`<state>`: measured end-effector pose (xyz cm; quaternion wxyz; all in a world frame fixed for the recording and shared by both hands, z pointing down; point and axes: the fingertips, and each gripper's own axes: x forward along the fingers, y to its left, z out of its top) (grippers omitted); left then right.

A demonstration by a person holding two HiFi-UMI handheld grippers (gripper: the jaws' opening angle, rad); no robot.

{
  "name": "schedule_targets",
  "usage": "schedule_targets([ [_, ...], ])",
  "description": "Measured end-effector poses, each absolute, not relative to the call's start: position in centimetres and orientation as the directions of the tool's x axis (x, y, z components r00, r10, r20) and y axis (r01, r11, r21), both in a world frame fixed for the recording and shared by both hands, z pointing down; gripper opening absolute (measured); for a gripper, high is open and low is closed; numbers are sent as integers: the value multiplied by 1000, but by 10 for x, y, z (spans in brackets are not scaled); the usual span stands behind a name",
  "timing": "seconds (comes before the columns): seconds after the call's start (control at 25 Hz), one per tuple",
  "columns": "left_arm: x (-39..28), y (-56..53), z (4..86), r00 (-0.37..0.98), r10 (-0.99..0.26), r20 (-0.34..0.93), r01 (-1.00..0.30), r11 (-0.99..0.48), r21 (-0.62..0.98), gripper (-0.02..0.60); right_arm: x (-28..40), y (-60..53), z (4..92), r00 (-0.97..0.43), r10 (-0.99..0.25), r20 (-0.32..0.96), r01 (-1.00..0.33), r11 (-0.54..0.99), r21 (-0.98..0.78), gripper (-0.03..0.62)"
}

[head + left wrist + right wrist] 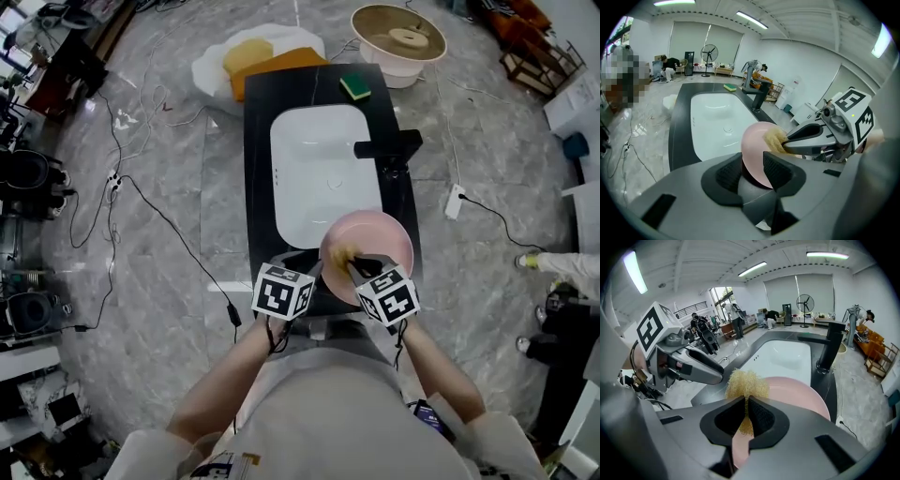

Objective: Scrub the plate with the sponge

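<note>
A pink plate (373, 242) hangs tilted over the black counter's near right corner. My left gripper (317, 272) is shut on the plate's left rim; in the left gripper view the rim (751, 149) sits between the two black pads (776, 169). A yellow fibrous sponge (342, 255) rests against the plate's face. My right gripper (355, 266) is shut on that sponge. In the right gripper view the sponge (745, 384) sticks out past the jaws (746, 417) onto the plate (794, 395), and the left gripper (720, 375) shows close at the left.
A white sink basin (319, 169) is set in the black counter (258, 141), with a black faucet (386, 148) on its right. A green and yellow sponge (355, 86) lies at the counter's far end. Cables run over the marble floor at the left.
</note>
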<state>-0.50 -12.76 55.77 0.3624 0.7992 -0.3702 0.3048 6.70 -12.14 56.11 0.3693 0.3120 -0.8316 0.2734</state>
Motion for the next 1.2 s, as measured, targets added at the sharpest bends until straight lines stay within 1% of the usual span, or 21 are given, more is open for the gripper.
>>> schedule_targets([
  [0.32, 18, -132, 604, 504, -321, 802, -836, -415, 360, 151, 78, -129, 599, -514, -249, 821, -695, 682, -228, 46],
  [0.52, 14, -132, 624, 470, -304, 829, -860, -369, 352, 152, 78, -130, 622, -494, -208, 844, -682, 695, -228, 46],
  [0.68, 16, -131, 637, 497, -271, 824, -854, -322, 409, 150, 69, -136, 638, -501, -173, 848, -686, 677, -267, 46],
  [0.76, 13, -133, 645, 482, -258, 837, -861, -315, 399, 149, 61, -142, 646, -500, -158, 852, -680, 681, -273, 46],
  [0.8, 11, -132, 650, 465, -251, 849, -867, -322, 380, 138, 58, -143, 649, -498, -147, 855, -672, 688, -273, 46],
  [0.84, 11, -128, 653, 446, -242, 861, -872, -334, 358, 107, 57, -141, 651, -497, -131, 858, -662, 696, -277, 46],
  [0.88, 12, -123, 655, 431, -238, 871, -874, -349, 337, 95, 56, -138, 653, -495, -112, 861, -652, 704, -283, 46],
  [1.0, 14, -122, 656, 420, -240, 875, -872, -374, 315, 92, 56, -141, 655, -494, -73, 866, -621, 727, -293, 46],
  [1.2, 9, -128, 654, 426, -265, 865, -880, -342, 329, 79, 47, -158, 655, -517, -80, 852, -586, 759, -284, 46],
])
